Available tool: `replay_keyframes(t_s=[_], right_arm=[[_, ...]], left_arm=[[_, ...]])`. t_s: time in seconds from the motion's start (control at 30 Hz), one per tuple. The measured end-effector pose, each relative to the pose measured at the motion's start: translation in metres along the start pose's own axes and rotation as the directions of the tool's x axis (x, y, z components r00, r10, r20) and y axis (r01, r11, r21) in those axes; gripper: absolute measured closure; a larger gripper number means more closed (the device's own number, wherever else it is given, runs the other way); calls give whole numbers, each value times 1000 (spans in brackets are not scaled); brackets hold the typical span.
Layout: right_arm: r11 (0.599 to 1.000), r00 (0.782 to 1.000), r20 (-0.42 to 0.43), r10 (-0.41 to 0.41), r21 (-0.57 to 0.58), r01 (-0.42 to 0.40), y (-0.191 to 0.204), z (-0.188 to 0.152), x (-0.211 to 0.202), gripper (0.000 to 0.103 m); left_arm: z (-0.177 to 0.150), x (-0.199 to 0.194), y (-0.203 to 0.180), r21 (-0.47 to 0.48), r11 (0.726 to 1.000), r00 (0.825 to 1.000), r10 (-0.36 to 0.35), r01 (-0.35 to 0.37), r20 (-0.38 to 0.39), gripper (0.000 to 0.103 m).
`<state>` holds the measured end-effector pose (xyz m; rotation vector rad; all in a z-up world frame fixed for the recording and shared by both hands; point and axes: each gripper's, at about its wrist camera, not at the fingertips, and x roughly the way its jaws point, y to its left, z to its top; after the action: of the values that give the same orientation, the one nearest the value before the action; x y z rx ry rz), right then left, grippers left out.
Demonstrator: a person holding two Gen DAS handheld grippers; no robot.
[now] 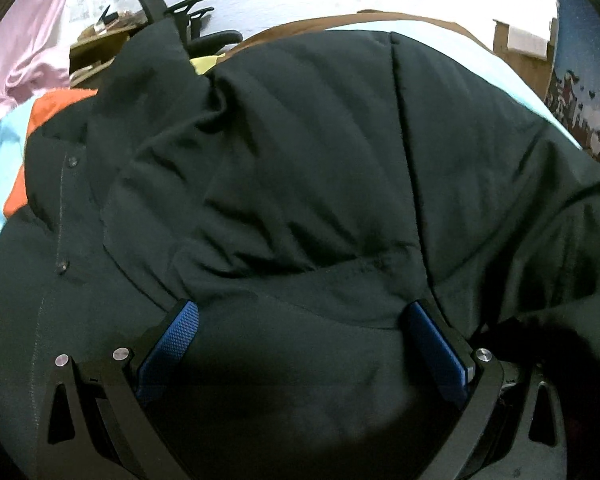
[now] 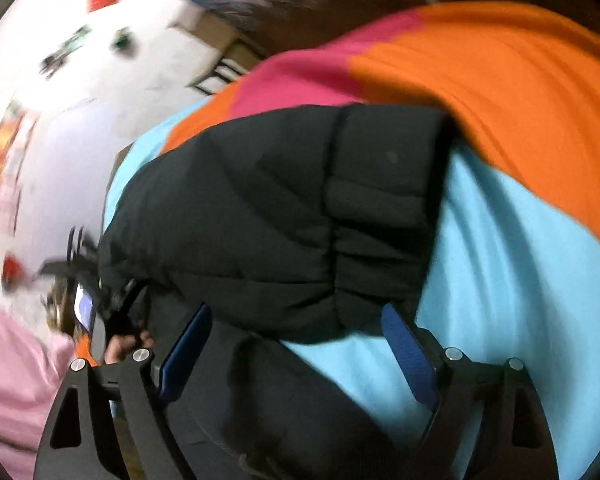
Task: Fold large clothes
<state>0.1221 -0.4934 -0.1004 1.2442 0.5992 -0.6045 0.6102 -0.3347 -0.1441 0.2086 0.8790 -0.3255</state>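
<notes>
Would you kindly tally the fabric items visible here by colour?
Black: 1, the padded jacket
Orange and pink: 1, the fleece blanket
Light blue: 1, the sheet
Pale pink: 1, the cloth
Total: 4

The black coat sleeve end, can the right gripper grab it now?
Probably yes. The right gripper is open, with the black coat's sleeve end just ahead of its fingers and nothing covering it, though the view is blurred.

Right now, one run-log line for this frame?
task: fold | left gripper: open over black jacket | right gripper: open at sleeve | under: blue sheet, orange cloth | right view blurred
</notes>
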Motion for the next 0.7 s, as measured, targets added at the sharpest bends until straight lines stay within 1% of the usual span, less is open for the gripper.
replay_keyframes(t_s=[0.1, 0.13, 0.17, 0.2, 0.27, 0.3, 0.33, 0.37, 0.4, 0.47, 0.5, 0.53, 0.57, 0.63, 0.7], right_arm=[[1000, 999, -41, -16, -14, 15, 4, -9, -4, 16], [1000, 998, -61, -19, 17, 21, 2, -11, 2, 15], [997, 997, -82, -7, 76, 13, -2, -13, 11, 14], [993, 996, -86, 0, 119, 10, -4, -15, 18, 11], [991, 999, -40, -15, 130, 20, -5, -11, 24, 11], [990, 1000, 6, -8, 139, 7, -4, -5, 24, 11], [987, 999, 52, 14, 159, -22, -2, 4, 23, 11], [983, 996, 87, 31, 178, -46, 0, 12, 20, 11], [981, 993, 110, 33, 189, -53, 2, 17, 18, 13], [977, 987, 158, 24, 205, -57, 6, 28, 12, 28], [978, 985, 173, 12, 201, -48, 6, 31, 9, 45], [982, 982, 189, -3, 186, -33, 8, 37, 6, 58], [986, 979, 203, -13, 164, -20, 10, 42, 4, 63], [993, 975, 224, -9, 115, -17, 15, 51, 2, 79], [999, 969, 248, 3, 44, -14, 28, 64, -1, 83]], left_arm=[[-2, 0, 7, -15, 1000, 1000, -10, 10, 5, 1], [-3, 0, 7, -11, 1000, 1000, -5, 5, 8, 1], [-3, -1, 7, -5, 1000, 1000, 0, 0, 11, 1], [-4, -1, 7, -3, 1000, 1000, 1, -1, 12, 1], [-5, 0, 10, -9, 1000, 1000, -7, 7, 9, 1], [-6, 0, 9, -13, 1000, 1000, -12, 12, 7, 1], [-6, 0, 9, -16, 1000, 1000, -16, 16, 6, 1], [-6, 1, 9, -17, 1000, 1000, -17, 17, 6, 1], [-7, -1, 7, -17, 1000, 1000, -15, 15, 7, 1], [-6, -4, 4, -15, 1000, 1000, -13, 13, 9, 1], [-7, -6, 6, -17, 1000, 1000, -16, 16, 14, 1], [-7, -7, 6, -21, 1000, 1000, -21, 22, 18, 1], [-7, -6, 7, -27, 999, 999, -28, 29, 18, 1], [-8, -5, 7, -24, 999, 1000, -26, 27, 10, 1], [-9, -5, 4, 1, 1000, 1000, -3, 3, -7, 1]])
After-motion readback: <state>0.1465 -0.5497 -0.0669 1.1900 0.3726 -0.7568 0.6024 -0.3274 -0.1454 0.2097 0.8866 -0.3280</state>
